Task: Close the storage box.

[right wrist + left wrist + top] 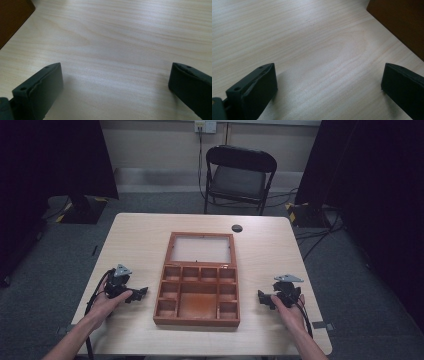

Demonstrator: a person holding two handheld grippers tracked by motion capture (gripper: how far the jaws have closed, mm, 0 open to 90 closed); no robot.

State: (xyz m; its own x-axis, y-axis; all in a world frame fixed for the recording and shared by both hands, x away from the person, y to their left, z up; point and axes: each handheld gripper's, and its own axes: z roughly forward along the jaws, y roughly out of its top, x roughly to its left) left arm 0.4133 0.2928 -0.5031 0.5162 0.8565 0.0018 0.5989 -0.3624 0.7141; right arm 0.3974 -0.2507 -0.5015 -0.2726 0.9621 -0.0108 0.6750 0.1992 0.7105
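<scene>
Left gripper (140, 293) and right gripper (262, 298), both wide and empty, flank the open wooden box (197, 292); approach its sides evenly.

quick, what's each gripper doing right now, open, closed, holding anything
Left gripper: open, holding nothing, beside the brown wooden compartment box.
Right gripper: open, holding nothing, over the pale wooden table.

Both forearms are bare, no sleeves showing. Each hand carries black plastic tongs: the left tongs (141, 292) and right tongs (261, 298) are each topped by a grey three-cornered plate, black cables trailing behind. The blocky jaws have small screw holes.
</scene>
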